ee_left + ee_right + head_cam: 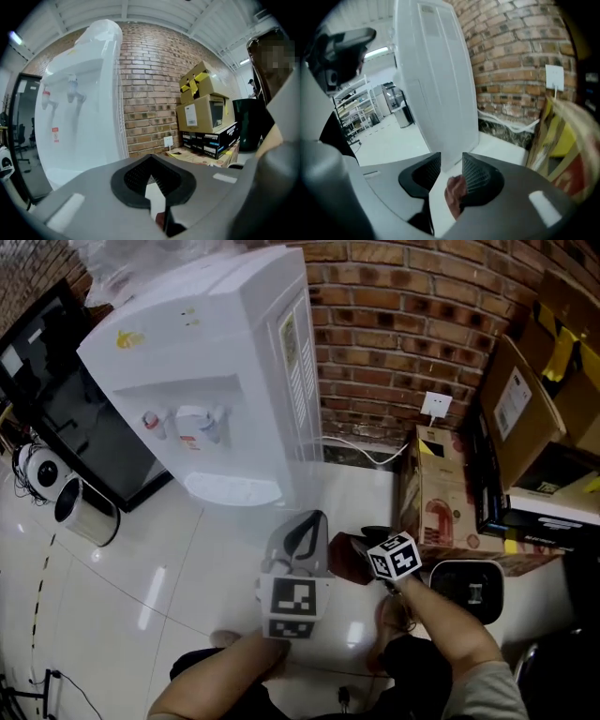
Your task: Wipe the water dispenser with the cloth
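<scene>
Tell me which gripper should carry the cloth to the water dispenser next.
Right, probably. The cloth sits between the parted jaws of the right gripper, so it only needs to close. The left gripper has its jaws shut and empty.

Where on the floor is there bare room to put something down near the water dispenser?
Bare floor in front of the water dispenser, right of the white bin. Crowded by the cardboard boxes and cable.
</scene>
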A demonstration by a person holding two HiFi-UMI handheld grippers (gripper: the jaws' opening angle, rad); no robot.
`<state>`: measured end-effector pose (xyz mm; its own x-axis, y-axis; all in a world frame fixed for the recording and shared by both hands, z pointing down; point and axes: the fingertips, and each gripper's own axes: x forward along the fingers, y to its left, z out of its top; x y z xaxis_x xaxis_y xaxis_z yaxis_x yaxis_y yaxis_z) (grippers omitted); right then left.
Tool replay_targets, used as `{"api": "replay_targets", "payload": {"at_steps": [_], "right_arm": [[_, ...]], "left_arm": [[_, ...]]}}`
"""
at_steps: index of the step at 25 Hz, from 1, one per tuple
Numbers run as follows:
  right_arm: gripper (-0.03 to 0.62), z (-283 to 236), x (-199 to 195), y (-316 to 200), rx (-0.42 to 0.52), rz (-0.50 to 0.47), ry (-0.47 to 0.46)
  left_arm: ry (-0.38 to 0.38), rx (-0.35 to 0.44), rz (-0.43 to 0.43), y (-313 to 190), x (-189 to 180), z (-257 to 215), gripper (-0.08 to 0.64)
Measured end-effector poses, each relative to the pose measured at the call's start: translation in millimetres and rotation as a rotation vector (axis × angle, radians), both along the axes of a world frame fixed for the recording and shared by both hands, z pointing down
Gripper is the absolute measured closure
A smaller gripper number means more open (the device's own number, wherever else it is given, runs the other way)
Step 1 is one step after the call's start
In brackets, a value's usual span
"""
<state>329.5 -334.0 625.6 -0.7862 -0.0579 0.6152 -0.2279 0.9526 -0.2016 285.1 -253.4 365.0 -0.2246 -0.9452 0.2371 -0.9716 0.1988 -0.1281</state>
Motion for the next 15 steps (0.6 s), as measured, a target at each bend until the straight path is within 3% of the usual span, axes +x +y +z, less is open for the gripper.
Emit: {"api": "replay_targets", "payload": {"at_steps": [3,5,9,12,15], "right_arm": [[0.552,-116,7,0,0.093,0.024,-0.195],[0.563,-189,21,6,0.146,0.051,-0.308],[0.577,-309,51,28,0.235,0.154,-0.485],[0.578,-347,70,44,0.237,0.291,-0.614],[0.581,-336,85,65,0.299,0.342,-0.568]], "left_arm": [[-0.034,0.058,0.052,15,5,-40,0.560],[-0.025,0.106,0.082,27,9,-59,0.560],[0.108,0.173,0.132,46,15,-78,0.560],[0.134,0.208,0.136,55,16,-87,0.560],[0.160,0.214,0.109,62,15,-81,0.560]]}}
